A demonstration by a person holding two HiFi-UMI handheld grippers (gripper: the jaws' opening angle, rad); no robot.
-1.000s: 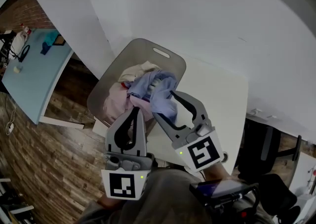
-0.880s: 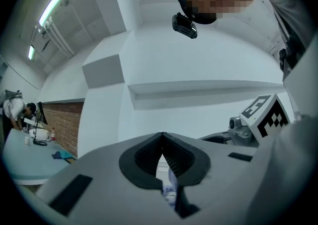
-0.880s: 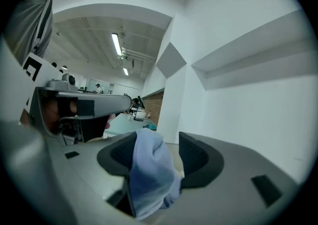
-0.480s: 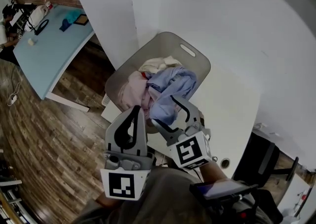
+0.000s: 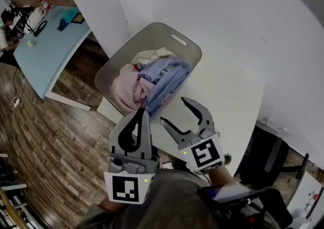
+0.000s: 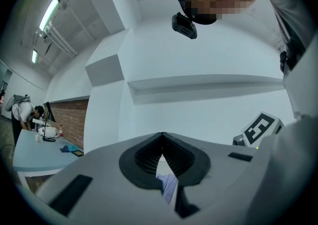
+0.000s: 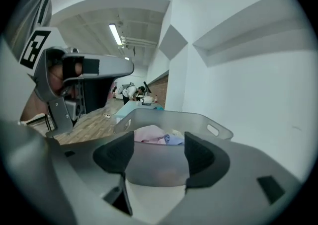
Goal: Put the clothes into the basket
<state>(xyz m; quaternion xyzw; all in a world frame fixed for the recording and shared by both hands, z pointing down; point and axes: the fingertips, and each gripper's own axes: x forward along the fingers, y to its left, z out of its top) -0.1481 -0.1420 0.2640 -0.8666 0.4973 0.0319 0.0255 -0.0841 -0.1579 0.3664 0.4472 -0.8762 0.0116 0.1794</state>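
Now | left gripper (image 5: 140, 114): jaws closed tip to tip, empty | right gripper (image 5: 173, 110): jaws just been opening, apart, nothing between | clothes (image 5: 132, 79): heaped in grey basket (image 5: 112, 66), blue garment (image 5: 163, 87) draped over near rim | basket on white tabletop (image 5: 228, 101)

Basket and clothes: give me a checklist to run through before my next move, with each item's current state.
1. Right hand-held gripper empty: ok; its jaws have just been opening, nothing between them.
2. Left hand-held gripper free: ok; jaws together, holding nothing.
3. Blue garment fully inside basket: cannot tell; it reaches the near rim.
4. Pink garment inside basket: ok.
5. No clothes left on white table: ok, none in view.
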